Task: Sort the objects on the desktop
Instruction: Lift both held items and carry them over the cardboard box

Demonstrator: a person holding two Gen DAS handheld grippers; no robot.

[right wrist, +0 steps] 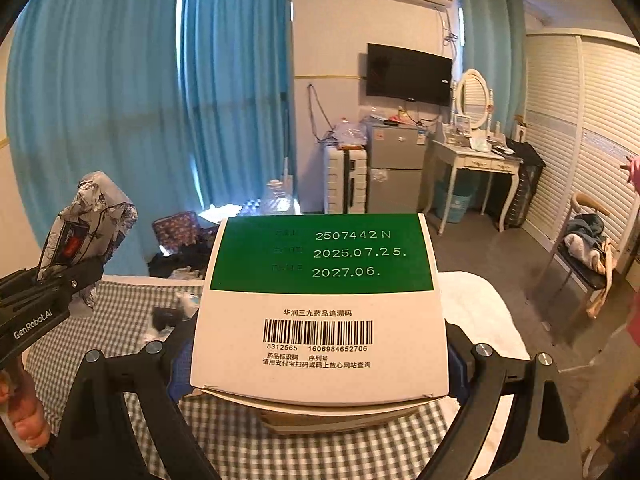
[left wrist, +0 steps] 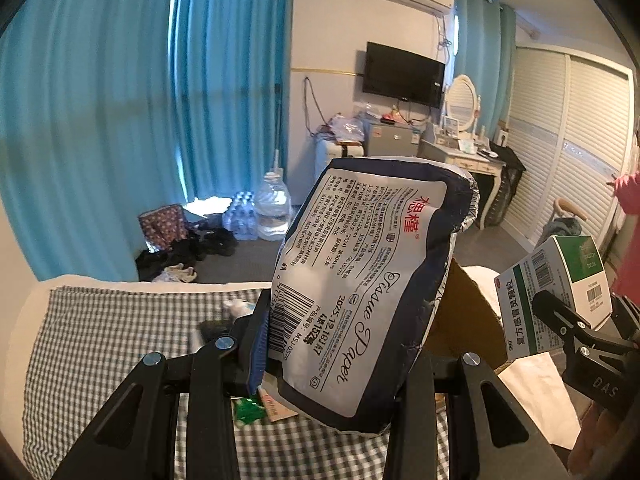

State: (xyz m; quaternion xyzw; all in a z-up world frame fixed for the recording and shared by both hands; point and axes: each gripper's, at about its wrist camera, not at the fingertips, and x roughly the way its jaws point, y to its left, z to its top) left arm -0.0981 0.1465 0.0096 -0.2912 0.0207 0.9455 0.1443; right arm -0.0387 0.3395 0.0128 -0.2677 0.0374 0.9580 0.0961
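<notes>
Above the checked cloth [left wrist: 120, 320], the left tool [left wrist: 332, 356] is clamped on a tissue pack [left wrist: 360, 280], a soft, crinkled plastic pillow with a dark border and a white printed back panel. The pack is lifted clear of the cloth; its long axis rises from the tool and leans up to the right, the barcode end low by the blue pad, the puckered sealed end on top. Under the pack, on the cloth, lie a green scrap [left wrist: 248, 410] and a flat card [left wrist: 276, 406], partly hidden.

Right of the pack a brown cardboard flap [left wrist: 464, 320] stands. Further right, the right tool [right wrist: 320, 364] grips a medicine box [right wrist: 320, 308] by its two side walls. The box is stiff, smooth white card, rectangular, with a green band bearing dates and a barcode face turned to the right wrist camera. It is held up off the cloth, its long axis pointing away from the tool, tilted slightly upward.
</notes>
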